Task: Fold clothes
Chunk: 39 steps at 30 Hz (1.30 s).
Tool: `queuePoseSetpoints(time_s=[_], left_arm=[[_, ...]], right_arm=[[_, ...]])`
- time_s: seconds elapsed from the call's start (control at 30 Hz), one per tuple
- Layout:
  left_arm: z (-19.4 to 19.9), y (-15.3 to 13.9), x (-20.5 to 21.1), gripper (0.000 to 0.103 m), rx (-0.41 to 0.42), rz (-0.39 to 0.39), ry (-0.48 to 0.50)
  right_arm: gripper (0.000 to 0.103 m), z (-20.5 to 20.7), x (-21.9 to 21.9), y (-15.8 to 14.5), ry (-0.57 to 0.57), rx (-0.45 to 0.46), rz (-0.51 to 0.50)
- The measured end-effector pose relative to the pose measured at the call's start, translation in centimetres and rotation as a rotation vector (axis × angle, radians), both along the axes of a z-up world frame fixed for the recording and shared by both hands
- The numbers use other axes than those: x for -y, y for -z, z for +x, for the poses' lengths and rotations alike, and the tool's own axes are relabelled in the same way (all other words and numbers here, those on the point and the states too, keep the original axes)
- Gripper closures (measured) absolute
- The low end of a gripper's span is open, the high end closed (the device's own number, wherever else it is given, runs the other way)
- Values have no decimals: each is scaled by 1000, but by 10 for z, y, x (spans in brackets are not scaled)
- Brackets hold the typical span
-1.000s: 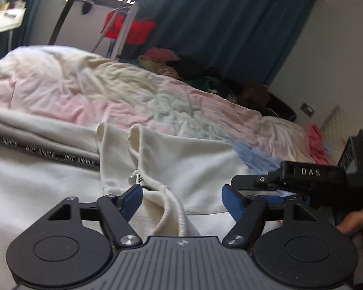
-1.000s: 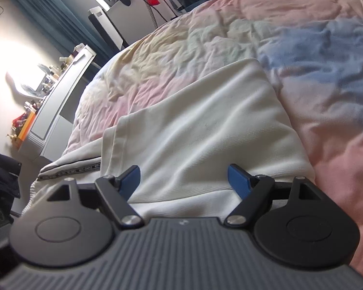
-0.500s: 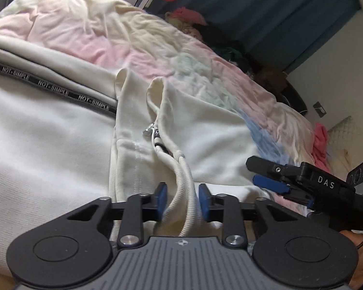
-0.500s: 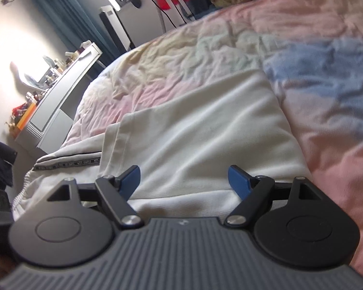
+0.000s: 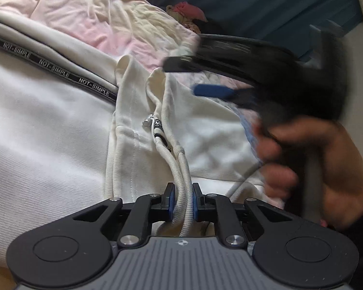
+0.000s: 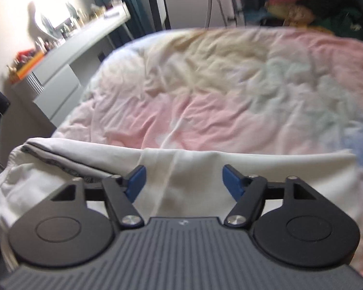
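Note:
A cream-white hooded garment (image 5: 48,130) lies on the bed, with a black band reading NOT-SIMPLE (image 5: 53,68) and a zipper pull (image 5: 148,120). My left gripper (image 5: 182,201) is shut on its ribbed hem and drawcords (image 5: 181,169). My right gripper (image 6: 182,182) is open and empty above the white garment (image 6: 181,169). It also shows blurred in the left wrist view (image 5: 230,82), held by a hand (image 5: 314,169) over the garment's right part.
A pastel pink, yellow and blue duvet (image 6: 217,91) covers the bed. A white dresser with small items (image 6: 67,55) stands at the left. Dark blue curtains (image 5: 266,2) and a pile of clothes (image 5: 188,14) lie beyond the bed.
My left gripper has closed fully on the hem and cords. My right gripper has swung up and leftwards over the garment, staying open, and now looks across the bed.

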<state>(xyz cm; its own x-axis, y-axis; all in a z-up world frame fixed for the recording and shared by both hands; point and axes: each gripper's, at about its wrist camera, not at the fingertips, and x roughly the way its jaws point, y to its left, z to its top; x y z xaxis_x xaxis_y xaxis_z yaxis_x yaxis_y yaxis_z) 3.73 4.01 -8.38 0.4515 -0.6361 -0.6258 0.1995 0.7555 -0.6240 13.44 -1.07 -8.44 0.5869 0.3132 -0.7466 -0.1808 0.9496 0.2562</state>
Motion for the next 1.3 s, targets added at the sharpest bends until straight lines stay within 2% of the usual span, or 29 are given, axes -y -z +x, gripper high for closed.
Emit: queuePoseSetpoints(time_s=[0.07, 0.13, 0.17, 0.23, 0.3, 0.4, 0.47, 0.63, 0.8, 0.9, 0.93, 1.0, 1.03, 1.07, 1.1, 1.13, 1.23, 1.3], left_arm=[[3, 2, -4, 89, 1, -17, 13], [6, 3, -8, 90, -6, -37, 11], [7, 3, -9, 90, -3, -41, 10], [6, 2, -12, 91, 1, -56, 8], [3, 0, -14, 93, 13, -74, 9], [-9, -8, -23, 95, 49, -89, -5], [-12, -6, -24, 95, 30, -69, -23], [-11, 4, -10, 95, 11, 42, -35], [-14, -4, -7, 90, 43, 85, -5], [-21, -14, -6, 85, 77, 130, 7], [-23, -18, -4, 80, 98, 152, 9], [-31, -29, 4, 66, 155, 198, 18], [-36, -35, 8, 54, 191, 223, 23], [-41, -41, 11, 46, 230, 248, 18], [-46, -47, 15, 43, 269, 272, 14], [-52, -53, 17, 37, 303, 291, 12], [-69, -58, 21, 17, 349, 320, -9], [-82, -60, 22, 12, 367, 334, -28]], right_arm=[[50, 13, -12, 12, -1, -19, -84], [86, 22, -20, 24, 6, -37, -175], [88, 22, -22, 25, 11, -29, -184], [90, 16, -24, 22, 2, 29, -173], [90, 3, -22, 8, -18, 148, -127], [90, -6, 2, 3, -4, 235, 53], [90, -4, 0, 15, -11, 206, 52], [89, 3, -16, 51, -26, 143, -5], [88, 4, 5, 49, 20, 107, 133], [83, -7, 23, 34, 67, 93, 194], [78, -14, 28, 25, 70, 110, 200], [73, -31, 39, 4, 72, 162, 209], [60, -41, 46, -7, 77, 195, 208], [51, -53, 54, -19, 96, 231, 206], [33, -65, 62, -29, 122, 262, 210], [22, -78, 69, -39, 145, 285, 217], [20, -120, 87, -61, 174, 327, 220], [20, -150, 96, -70, 186, 353, 230]])
